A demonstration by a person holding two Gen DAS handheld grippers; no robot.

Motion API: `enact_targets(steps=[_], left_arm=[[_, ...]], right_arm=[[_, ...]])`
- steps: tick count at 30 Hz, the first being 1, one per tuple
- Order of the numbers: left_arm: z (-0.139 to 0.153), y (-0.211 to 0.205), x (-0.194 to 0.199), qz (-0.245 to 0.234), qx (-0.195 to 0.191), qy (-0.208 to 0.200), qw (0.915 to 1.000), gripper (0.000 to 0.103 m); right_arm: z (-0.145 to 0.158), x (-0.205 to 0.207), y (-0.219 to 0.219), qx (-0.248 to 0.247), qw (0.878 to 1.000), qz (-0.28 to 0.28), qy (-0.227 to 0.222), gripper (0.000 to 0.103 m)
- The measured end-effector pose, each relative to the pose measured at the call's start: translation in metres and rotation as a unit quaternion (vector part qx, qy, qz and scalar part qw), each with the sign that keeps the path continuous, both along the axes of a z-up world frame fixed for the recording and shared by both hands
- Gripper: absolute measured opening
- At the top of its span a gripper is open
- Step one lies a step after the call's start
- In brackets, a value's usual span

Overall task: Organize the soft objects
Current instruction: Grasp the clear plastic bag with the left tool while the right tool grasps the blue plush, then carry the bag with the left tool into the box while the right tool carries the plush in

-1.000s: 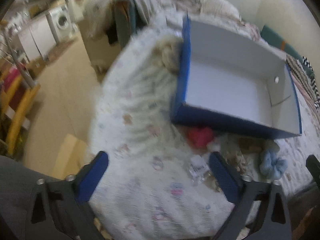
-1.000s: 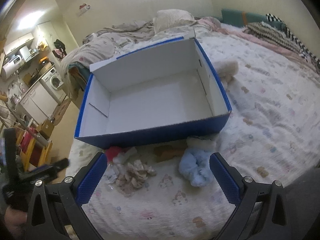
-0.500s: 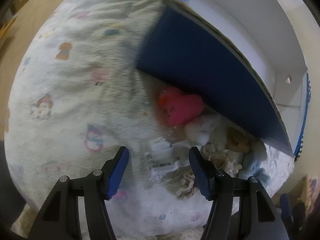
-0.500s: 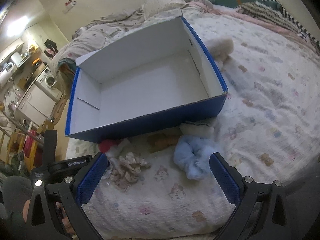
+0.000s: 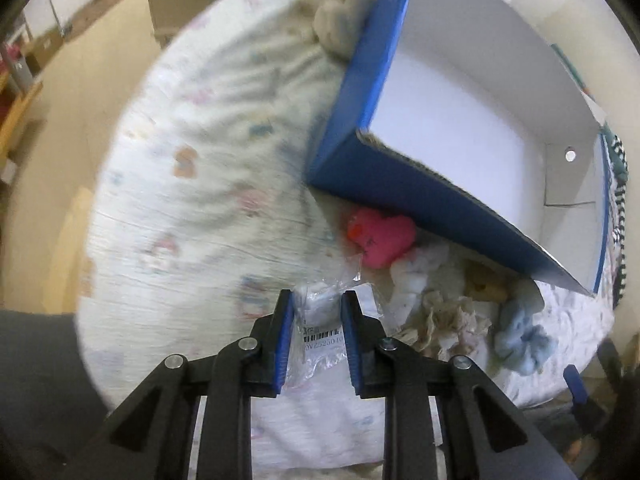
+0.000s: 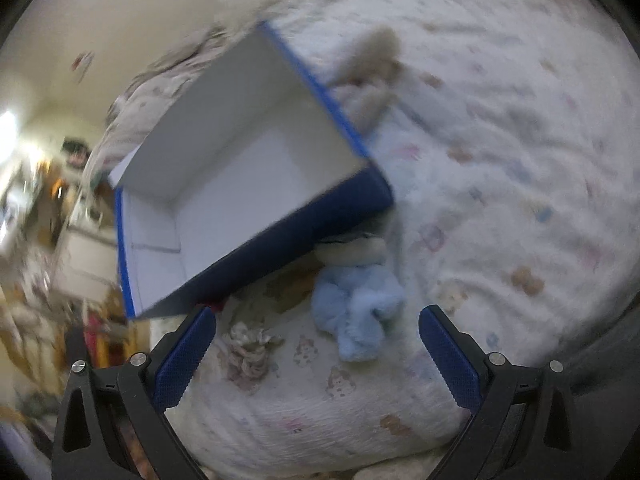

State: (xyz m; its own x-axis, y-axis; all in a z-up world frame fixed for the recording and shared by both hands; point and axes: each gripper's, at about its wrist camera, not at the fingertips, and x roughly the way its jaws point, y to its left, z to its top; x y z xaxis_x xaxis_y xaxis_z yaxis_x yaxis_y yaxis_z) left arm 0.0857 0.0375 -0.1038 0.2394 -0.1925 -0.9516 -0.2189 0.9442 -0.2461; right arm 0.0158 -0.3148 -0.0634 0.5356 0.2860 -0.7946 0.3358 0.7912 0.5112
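My left gripper points down at the bed, and its jaws are closing on a clear plastic packet with a barcode label; the pads press its sides. Beyond it a red plush, a beige scrunchie and a light blue scrunchie lie along the blue box, whose white inside holds nothing. My right gripper is open, hovering just in front of the light blue scrunchie. The beige scrunchie lies by its left finger.
A white soft piece and a brown one sit against the box wall. A beige plush lies past the box's far corner. The patterned bedspread stretches right; the bed edge and floor are left.
My left gripper dropped toward the bed and its jaws went from wide to closed around the plastic packet. My right gripper moved nearer the blue scrunchie and rolled, staying open.
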Motion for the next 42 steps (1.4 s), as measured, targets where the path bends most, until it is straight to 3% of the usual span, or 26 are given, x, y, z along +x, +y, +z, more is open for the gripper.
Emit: enact_targets(steps=[4, 10, 12, 14, 17, 18, 25, 30, 37, 42], left_arm=[[0.02, 0.01, -0.014, -0.009, 0.033, -0.028, 0.999, 0.021], [0.028, 0.024, -0.025, -0.005, 0.03, -0.034, 0.999, 0.022], [0.022, 0.011, -0.025, -0.005, 0.03, -0.042, 0.9987, 0.022], [0.025, 0.012, -0.026, -0.006, 0.029, -0.048, 0.9984, 0.021], [0.023, 0.008, -0.023, -0.009, 0.028, -0.051, 0.9982, 0.021], [0.024, 0.006, -0.023, -0.01, 0.029, -0.052, 0.9982, 0.021], [0.027, 0.01, -0.028, -0.008, 0.044, -0.058, 0.9974, 0.021], [0.031, 0.015, -0.035, -0.007, 0.055, -0.067, 0.9962, 0.021], [0.07, 0.016, -0.044, -0.004, 0.034, -0.115, 0.9928, 0.021], [0.105, 0.007, -0.036, -0.023, 0.041, -0.148, 0.9878, 0.021]], right_arm=[[-0.024, 0.005, -0.01, 0.047, 0.997, -0.038, 0.051, 0.1], [-0.047, 0.026, 0.011, -0.008, 0.996, -0.011, 0.09, 0.076], [-0.053, 0.031, 0.014, -0.023, 0.995, -0.011, 0.098, 0.057], [-0.058, 0.034, 0.016, -0.037, 0.994, -0.013, 0.105, 0.048], [-0.063, 0.037, 0.022, -0.047, 0.994, -0.006, 0.102, 0.022], [-0.061, 0.037, 0.024, -0.049, 0.994, -0.001, 0.096, 0.018], [-0.021, 0.018, 0.058, -0.072, 0.995, 0.071, 0.022, 0.015], [0.015, 0.003, 0.067, -0.035, 0.993, 0.111, -0.022, 0.015], [0.083, -0.006, 0.06, -0.008, 0.985, 0.14, -0.1, 0.015], [0.105, 0.005, 0.054, -0.009, 0.981, 0.143, -0.13, 0.015]])
